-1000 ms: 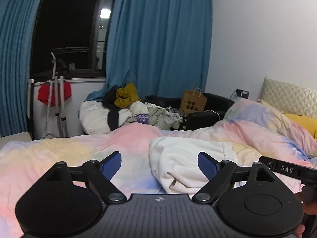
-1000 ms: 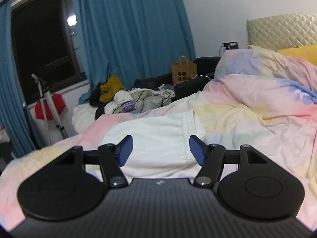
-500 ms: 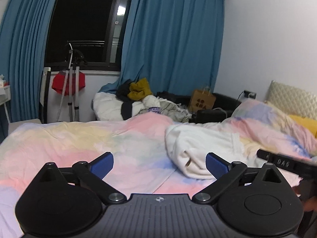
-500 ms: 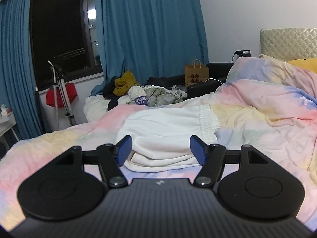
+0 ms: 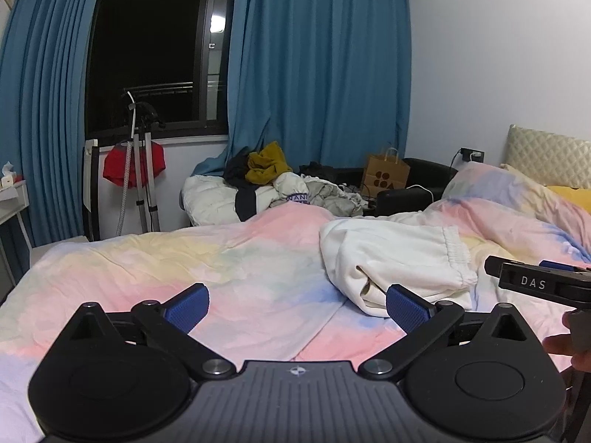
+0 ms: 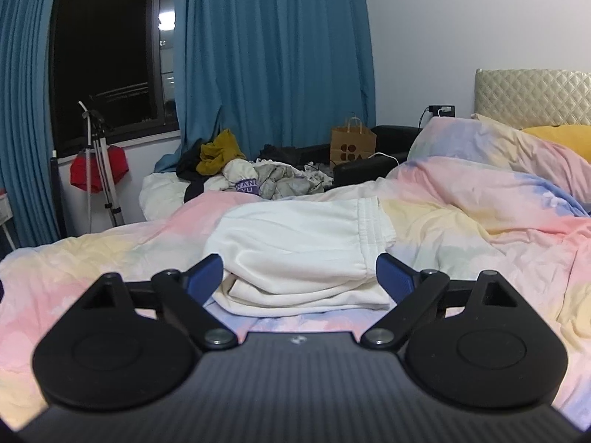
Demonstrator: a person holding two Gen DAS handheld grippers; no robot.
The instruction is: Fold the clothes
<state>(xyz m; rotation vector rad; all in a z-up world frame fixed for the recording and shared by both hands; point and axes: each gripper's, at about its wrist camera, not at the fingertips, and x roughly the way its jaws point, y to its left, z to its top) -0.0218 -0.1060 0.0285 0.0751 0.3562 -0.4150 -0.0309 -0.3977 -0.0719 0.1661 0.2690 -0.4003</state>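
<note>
Left gripper, black ribbed body, two round black discs, silver pivot screws, blue textured pads, right gripper alike, white "DAS" lettering on its side, bare fingertips at 3 o'clock

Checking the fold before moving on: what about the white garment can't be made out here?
- White garment: far side hidden behind its own bulk, both views.
- Its near edge beside the right gripper: partly covered by the fingers.
- Layers inside the fold: hidden.
</note>
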